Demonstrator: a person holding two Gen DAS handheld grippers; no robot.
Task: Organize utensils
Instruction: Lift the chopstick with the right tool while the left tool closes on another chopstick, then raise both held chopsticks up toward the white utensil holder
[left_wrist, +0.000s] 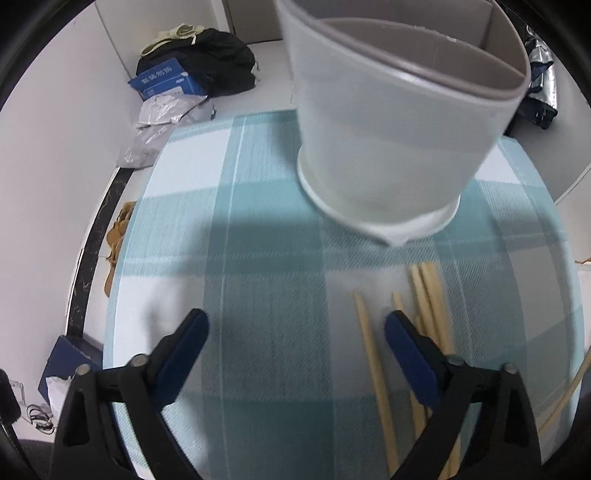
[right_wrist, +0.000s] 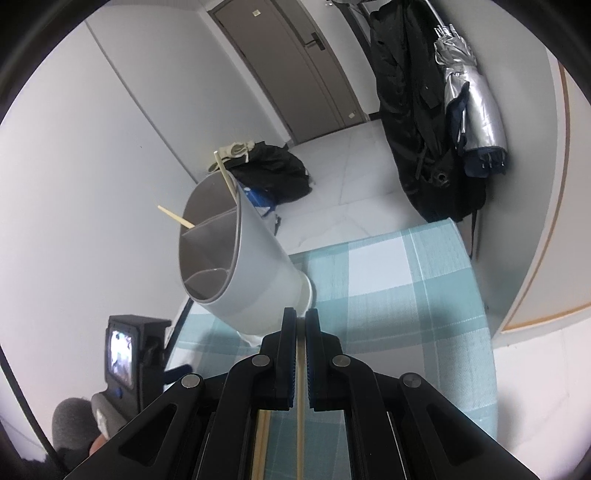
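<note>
Clamped in my shut right tool (right_wrist: 301, 328), one chopstick (right_wrist: 300, 406) could slip or miss the holder (right_wrist: 236, 266) standing on the worktop (right_wrist: 406, 295) ahead, while my left tool (left_wrist: 295, 332), wide and empty, may scatter loose chopsticks (left_wrist: 432, 302) beside it.

Black bag (left_wrist: 210, 59); door (right_wrist: 291, 70); umbrella (right_wrist: 472, 110)

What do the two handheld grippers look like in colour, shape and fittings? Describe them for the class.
Both the left gripper and the right gripper have black plastic linkage arms with round silver pivot pins and tapering fingers lined with ribbed blue pads. The right wrist view shows the left unit's small screen and a grey sleeve.
</note>
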